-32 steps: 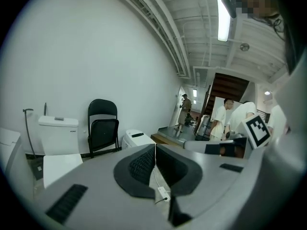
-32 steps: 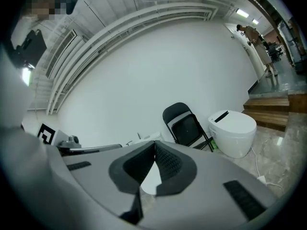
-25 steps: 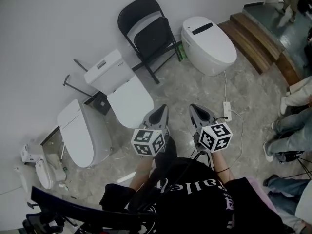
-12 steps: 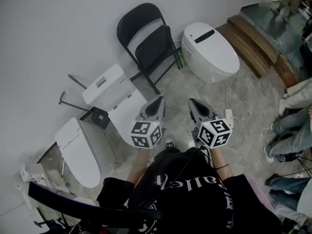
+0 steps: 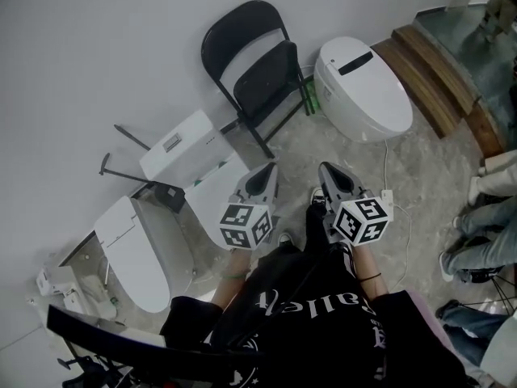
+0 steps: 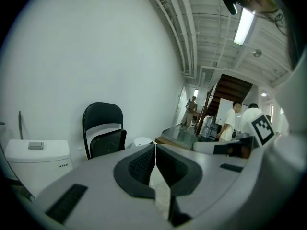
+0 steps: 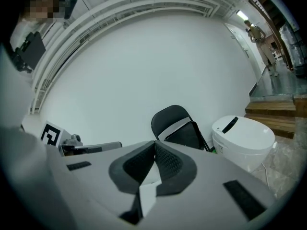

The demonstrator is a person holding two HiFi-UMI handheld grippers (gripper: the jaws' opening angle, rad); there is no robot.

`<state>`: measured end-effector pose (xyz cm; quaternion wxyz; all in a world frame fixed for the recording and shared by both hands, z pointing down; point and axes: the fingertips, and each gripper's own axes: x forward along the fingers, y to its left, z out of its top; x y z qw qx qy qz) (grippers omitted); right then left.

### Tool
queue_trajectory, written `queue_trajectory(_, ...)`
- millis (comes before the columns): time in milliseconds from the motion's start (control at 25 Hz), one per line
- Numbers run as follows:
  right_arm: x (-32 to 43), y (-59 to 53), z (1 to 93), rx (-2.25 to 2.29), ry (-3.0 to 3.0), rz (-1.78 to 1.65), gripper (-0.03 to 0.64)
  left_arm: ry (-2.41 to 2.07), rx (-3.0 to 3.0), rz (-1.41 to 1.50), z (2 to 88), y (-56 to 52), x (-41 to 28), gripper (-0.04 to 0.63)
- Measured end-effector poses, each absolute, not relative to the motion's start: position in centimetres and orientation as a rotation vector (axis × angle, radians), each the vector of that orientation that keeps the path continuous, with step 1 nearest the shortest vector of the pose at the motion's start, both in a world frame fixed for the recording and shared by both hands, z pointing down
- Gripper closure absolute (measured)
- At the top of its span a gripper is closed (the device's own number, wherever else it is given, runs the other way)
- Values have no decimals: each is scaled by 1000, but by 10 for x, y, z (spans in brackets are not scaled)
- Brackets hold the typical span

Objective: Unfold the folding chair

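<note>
- Black folding chair is leaning against the white wall at 12 o'clock from the person. It is folded, with the seat panel lying up close to the backrest and the feet resting on the stone floor.
- White oval toilet is sitting just beside the chair at its 3 o'clock. A tank toilet is lying near the chair at its 8 o'clock, so the working gap is looking tight on both sides.
- Left gripper is pointing toward the chair with its jaws pressed together on nothing.
- Right gripper is doing the same, clenched and empty. Both are hanging well apart from the chair, with bare floor between.
- Judgement: the step in hand is the reach, and no unfolding is showing yet.
- To do it well, I would be spreading both pairs of jaws before arriving, not at the frame.
- I would be taking the top curve of the backrest with one gripper to steady the chair and tip it off the wall. The other would go on the seat's free edge, pushing it down and outward.
- Risks to be watching: thin tubing slipping in the pads, and the legs skating on the smooth floor or knocking the oval toilet. A socket strip is also lying at 3 o'clock of the right gripper, underfoot.
</note>
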<state>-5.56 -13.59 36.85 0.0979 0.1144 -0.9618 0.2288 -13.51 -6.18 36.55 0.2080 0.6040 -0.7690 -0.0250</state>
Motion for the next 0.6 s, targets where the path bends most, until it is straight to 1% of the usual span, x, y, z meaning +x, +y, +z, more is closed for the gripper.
queue_trajectory(320, -129, -226, 373, 175, -2836, 658, 603, -2227, 1572, -96, 366, -145, -203, 589)
queue_trajectory(600, -187, -290, 369, -9, -2807, 630, 603, -2283, 1482, -100, 362, -216, -238, 589)
